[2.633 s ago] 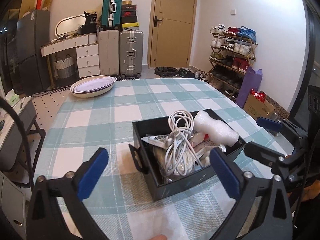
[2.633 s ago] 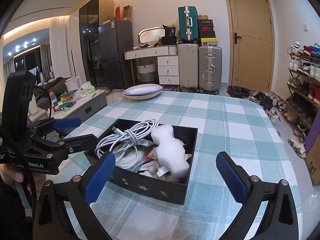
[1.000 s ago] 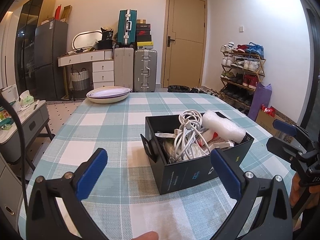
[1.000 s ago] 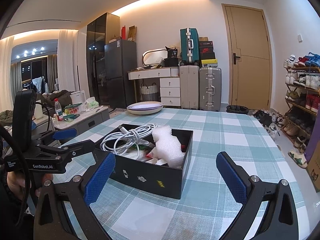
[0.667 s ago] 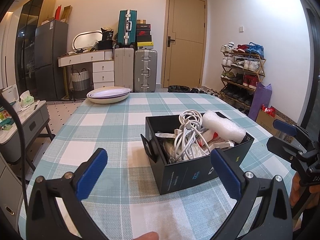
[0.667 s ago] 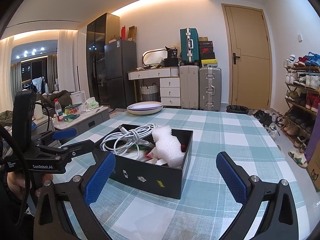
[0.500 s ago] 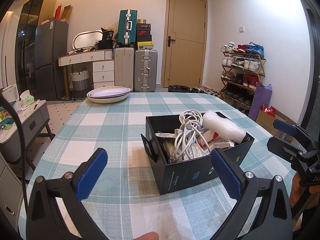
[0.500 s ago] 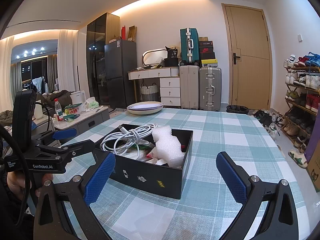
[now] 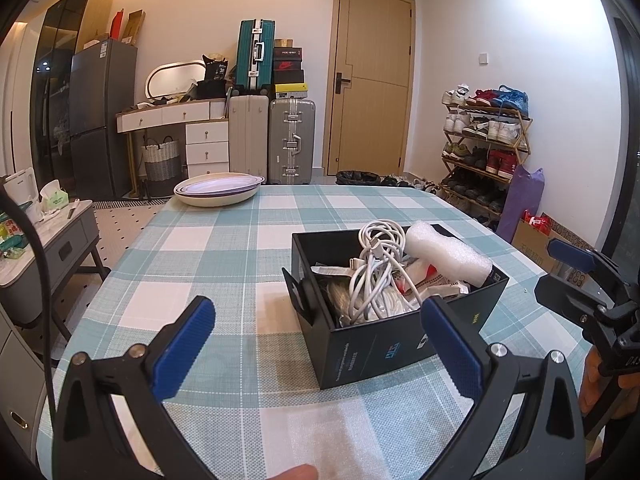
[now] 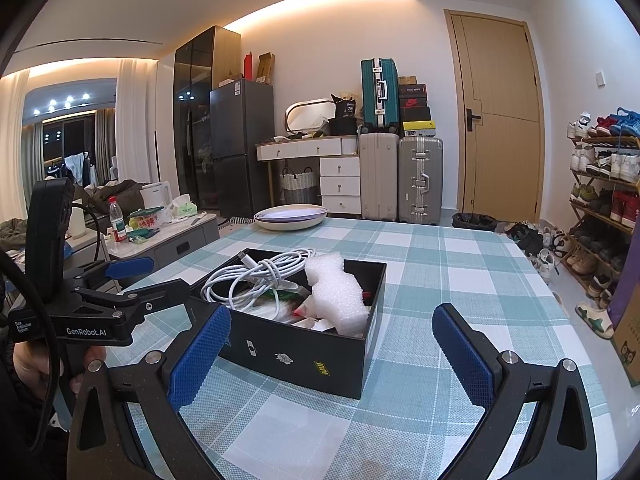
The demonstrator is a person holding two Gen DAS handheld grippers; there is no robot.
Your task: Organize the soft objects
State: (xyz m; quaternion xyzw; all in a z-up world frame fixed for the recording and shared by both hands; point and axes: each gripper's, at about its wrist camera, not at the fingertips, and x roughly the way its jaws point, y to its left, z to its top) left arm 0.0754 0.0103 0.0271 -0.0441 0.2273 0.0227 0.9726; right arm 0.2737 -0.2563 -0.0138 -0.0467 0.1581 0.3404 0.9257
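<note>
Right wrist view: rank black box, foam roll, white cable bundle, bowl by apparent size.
1. black box
2. white cable bundle and foam roll: too alike to rank
3. bowl, though it sits farther away, so unsure

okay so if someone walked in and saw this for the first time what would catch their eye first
Probably the open black cardboard box on the teal and white checked tablecloth, stuffed with a tangled white charging cable and a lumpy white foam wrap. Next, the left gripper and right gripper on either side, jaws wide open and empty.
</note>
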